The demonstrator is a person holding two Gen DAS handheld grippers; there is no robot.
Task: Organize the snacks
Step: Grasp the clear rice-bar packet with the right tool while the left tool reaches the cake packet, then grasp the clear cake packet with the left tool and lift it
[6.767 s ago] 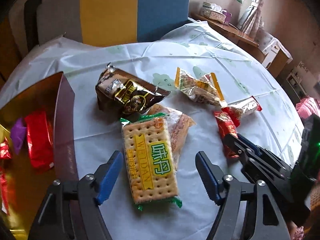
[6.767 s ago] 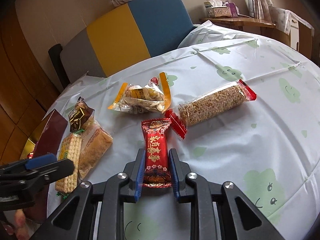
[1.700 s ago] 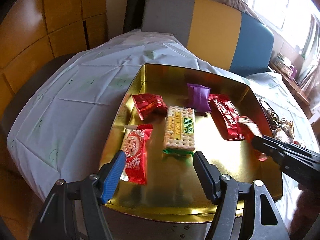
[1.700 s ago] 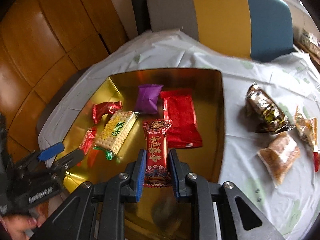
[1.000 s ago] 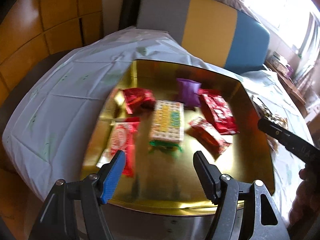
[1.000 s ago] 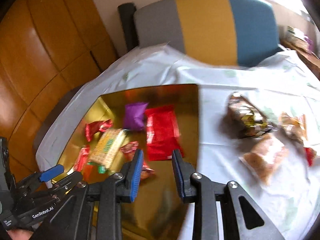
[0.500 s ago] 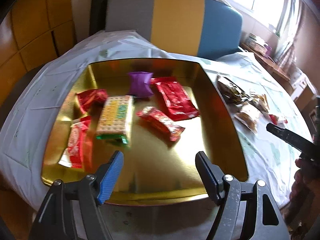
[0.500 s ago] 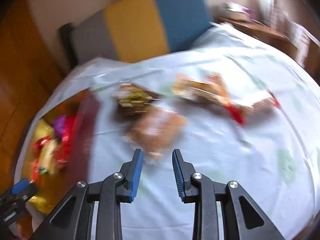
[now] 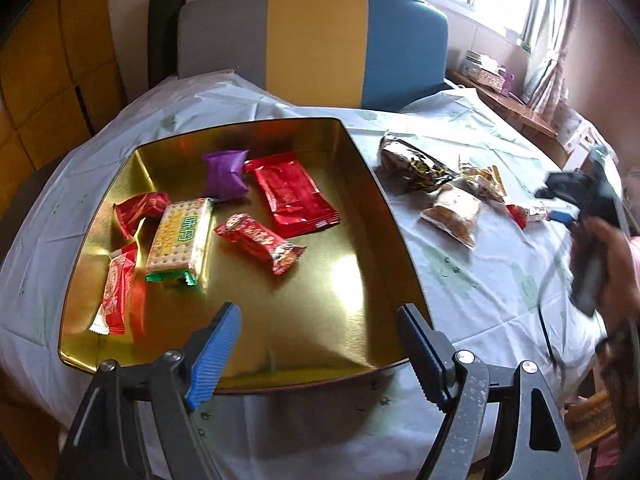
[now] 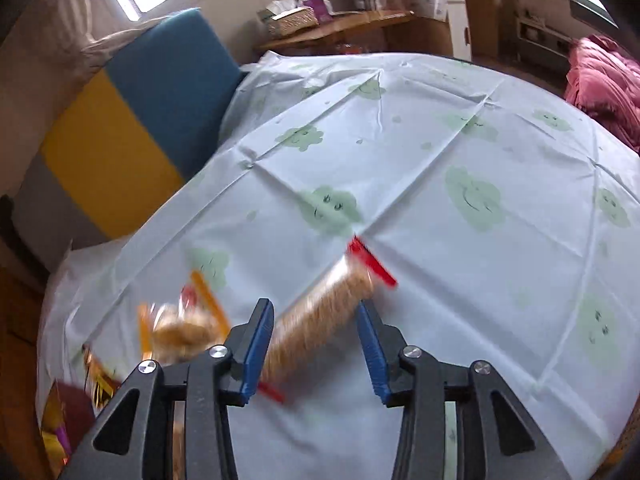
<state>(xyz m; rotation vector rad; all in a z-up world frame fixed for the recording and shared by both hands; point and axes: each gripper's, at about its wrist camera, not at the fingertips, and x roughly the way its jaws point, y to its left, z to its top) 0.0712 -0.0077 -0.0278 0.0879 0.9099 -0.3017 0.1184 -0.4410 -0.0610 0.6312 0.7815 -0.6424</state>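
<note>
A gold tray (image 9: 360, 280) on the table holds several snacks: a cracker pack (image 9: 180, 236), a purple packet (image 9: 224, 174), a flat red packet (image 9: 294, 192) and a red patterned bar (image 9: 260, 242). My left gripper (image 9: 318, 320) hovers over the tray's near edge, its jaws opening, with nothing between them. My right gripper (image 10: 313, 312) is far to the right over the tablecloth, blurred, its jaws also opening. A long clear grain bar with red ends (image 10: 320, 304) lies between its fingers, and the pads are not pressing it. In the left wrist view the right gripper (image 9: 568, 196) shows with a hand behind it.
Loose on the tablecloth (image 10: 440, 184) lie a dark gold-brown packet (image 9: 416, 162), a clear bag of brown snacks (image 9: 454, 214) and a yellow-edged packet (image 10: 180, 332). A grey, yellow and blue chair (image 9: 312, 44) stands behind. A shelf with a tissue box (image 10: 292, 20) and pink cloth (image 10: 604, 72) lie beyond the table.
The right gripper let go of the red patterned bar in the tray, swung right across the table to the grain bar and widened its jaws. The left gripper drew back and turned rightward.
</note>
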